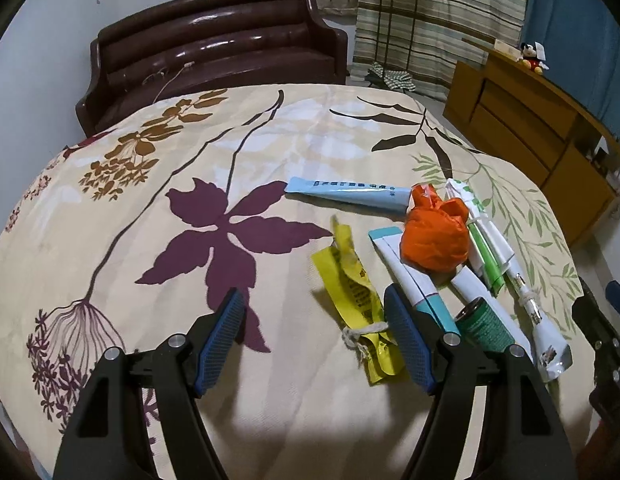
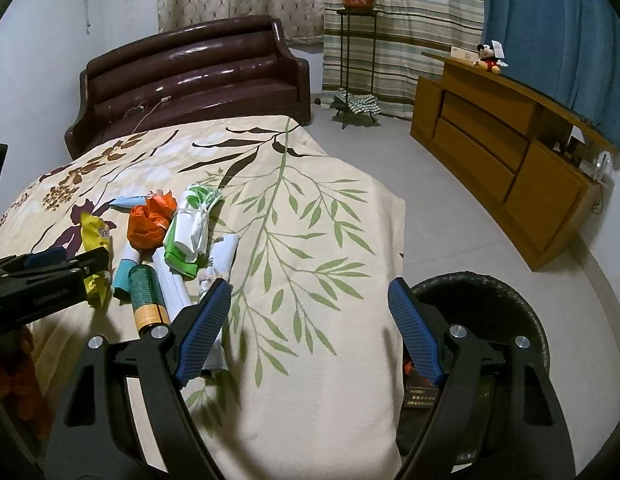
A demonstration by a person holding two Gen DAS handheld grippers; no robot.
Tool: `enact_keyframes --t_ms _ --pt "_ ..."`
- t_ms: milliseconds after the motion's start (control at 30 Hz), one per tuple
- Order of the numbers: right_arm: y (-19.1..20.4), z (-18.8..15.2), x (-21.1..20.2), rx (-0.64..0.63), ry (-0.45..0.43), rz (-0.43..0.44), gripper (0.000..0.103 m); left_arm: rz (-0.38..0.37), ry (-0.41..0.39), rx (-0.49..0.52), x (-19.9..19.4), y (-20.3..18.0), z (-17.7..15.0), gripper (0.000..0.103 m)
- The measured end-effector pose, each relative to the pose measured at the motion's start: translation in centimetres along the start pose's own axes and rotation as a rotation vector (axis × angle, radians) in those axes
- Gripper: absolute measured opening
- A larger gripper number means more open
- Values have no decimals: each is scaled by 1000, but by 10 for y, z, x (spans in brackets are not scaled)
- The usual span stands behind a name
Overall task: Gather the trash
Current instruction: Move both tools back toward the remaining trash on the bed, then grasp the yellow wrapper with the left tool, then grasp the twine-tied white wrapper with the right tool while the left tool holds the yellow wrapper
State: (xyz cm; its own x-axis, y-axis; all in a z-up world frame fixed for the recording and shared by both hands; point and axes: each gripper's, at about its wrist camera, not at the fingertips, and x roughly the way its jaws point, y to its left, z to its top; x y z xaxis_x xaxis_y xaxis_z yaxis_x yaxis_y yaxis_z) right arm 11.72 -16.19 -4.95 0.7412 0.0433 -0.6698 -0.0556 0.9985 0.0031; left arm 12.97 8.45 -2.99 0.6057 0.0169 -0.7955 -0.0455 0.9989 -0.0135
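Observation:
Trash lies in a heap on the flower-print cloth (image 1: 230,420): a yellow wrapper (image 1: 357,300), an orange crumpled bag (image 1: 433,236), a light blue tube (image 1: 349,192), a white and teal tube (image 1: 413,280), a green can (image 1: 485,324) and a green-white wrapper (image 1: 485,248). My left gripper (image 1: 313,336) is open low over the cloth, and the yellow wrapper lies just inside its right finger. My right gripper (image 2: 310,328) is open over bare cloth, right of the green can (image 2: 148,296) and a white crumpled packet (image 2: 220,264). Nothing is held.
A black bin (image 2: 489,292) stands on the floor past the cloth's right edge, with a dark box (image 2: 419,396) in it. A brown sofa (image 2: 198,80) is behind the table. A wooden cabinet (image 2: 501,152) and a plant stand (image 2: 355,60) stand at the right.

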Motion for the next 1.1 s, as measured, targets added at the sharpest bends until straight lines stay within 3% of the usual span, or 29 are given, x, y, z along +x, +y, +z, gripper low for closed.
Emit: enact_keyframes --t_ms 167,267,400,467,733,1100 --pt "0 0 1 0 4 3 79 -6 9 11 7 -4 3 67" --pt "3 -1 2 -2 4 5 79 -31 11 14 7 -3 2 55" --pt "3 -1 2 -2 5 6 79 -73 3 44 4 0 1 30" --pt "5 -1 2 -2 5 10 79 -73 2 69 3 1 0 25" --pt "14 -1 2 -20 15 24 74 -61 -16 196 -6 -4 -11 23" --pt "37 6 14 -80 73 63 55 -71 -13 171 -9 12 -14 23"
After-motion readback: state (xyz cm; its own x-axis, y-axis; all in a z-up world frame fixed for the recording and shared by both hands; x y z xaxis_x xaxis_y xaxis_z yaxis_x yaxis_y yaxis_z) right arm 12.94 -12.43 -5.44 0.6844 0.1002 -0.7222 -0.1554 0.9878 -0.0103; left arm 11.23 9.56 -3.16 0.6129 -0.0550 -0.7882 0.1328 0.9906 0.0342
